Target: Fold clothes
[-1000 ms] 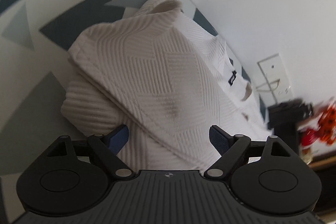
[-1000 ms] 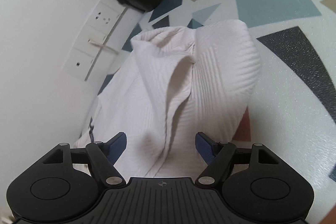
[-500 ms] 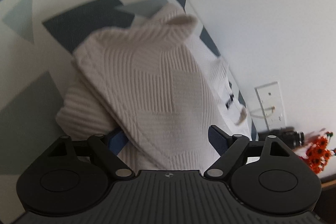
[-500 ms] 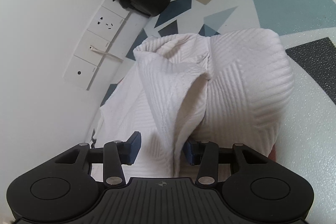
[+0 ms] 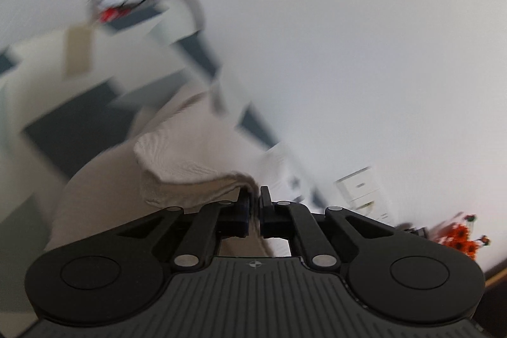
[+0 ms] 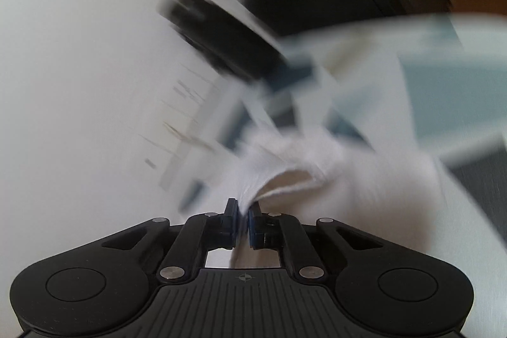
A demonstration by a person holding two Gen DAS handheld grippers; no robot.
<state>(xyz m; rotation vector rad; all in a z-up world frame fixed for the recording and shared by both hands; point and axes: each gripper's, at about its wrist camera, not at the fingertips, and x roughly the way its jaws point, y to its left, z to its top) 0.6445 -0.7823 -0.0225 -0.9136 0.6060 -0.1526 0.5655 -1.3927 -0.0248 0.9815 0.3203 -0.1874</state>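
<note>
An edge of the white ribbed garment (image 5: 190, 170) is pinched in the closed left tongs (image 5: 253, 205) at lower centre of the frame, another fold of the garment (image 6: 285, 179) is clamped in the closed right tongs (image 6: 243, 216), and the rest is draped over the patterned surface (image 5: 73, 129) behind.

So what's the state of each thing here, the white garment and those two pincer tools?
White garment: partly folded, an edge pinched at two places and raised off the patterned table.
Left gripper: shut on the garment's edge.
Right gripper: shut on another part of the edge.
Everything else: too blurred to judge.
</note>
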